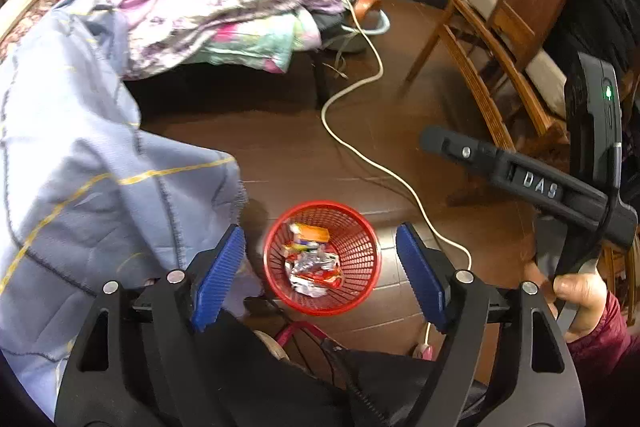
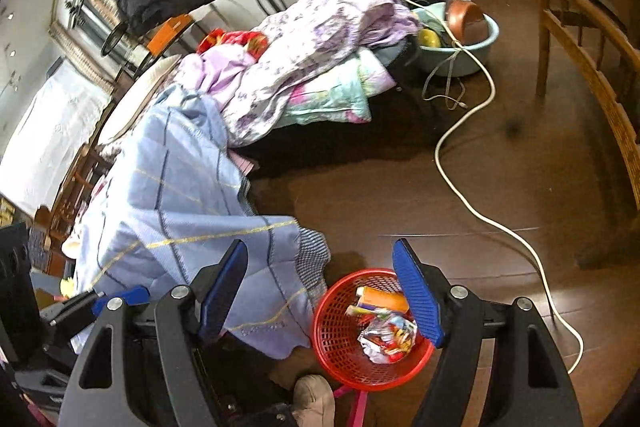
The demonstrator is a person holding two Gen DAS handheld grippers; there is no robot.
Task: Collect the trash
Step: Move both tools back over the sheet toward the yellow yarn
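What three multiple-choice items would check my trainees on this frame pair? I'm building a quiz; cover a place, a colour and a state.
1. Where does the red basket stand?
A. on the bed
B. on the floor beside the hanging blue blanket
C. on the wooden chair

2. What colour is the cable across the floor?
A. black
B. green
C. white

3. How is the left claw?
A. open, empty
B. shut on a wrapper
C. shut on the basket rim

Answers: B, it sits on dark floorboards by the blanket's edge; C, it is a pale line on brown floor; A, its blue pads stand apart with only the wrappers in the basket seen far below between them.
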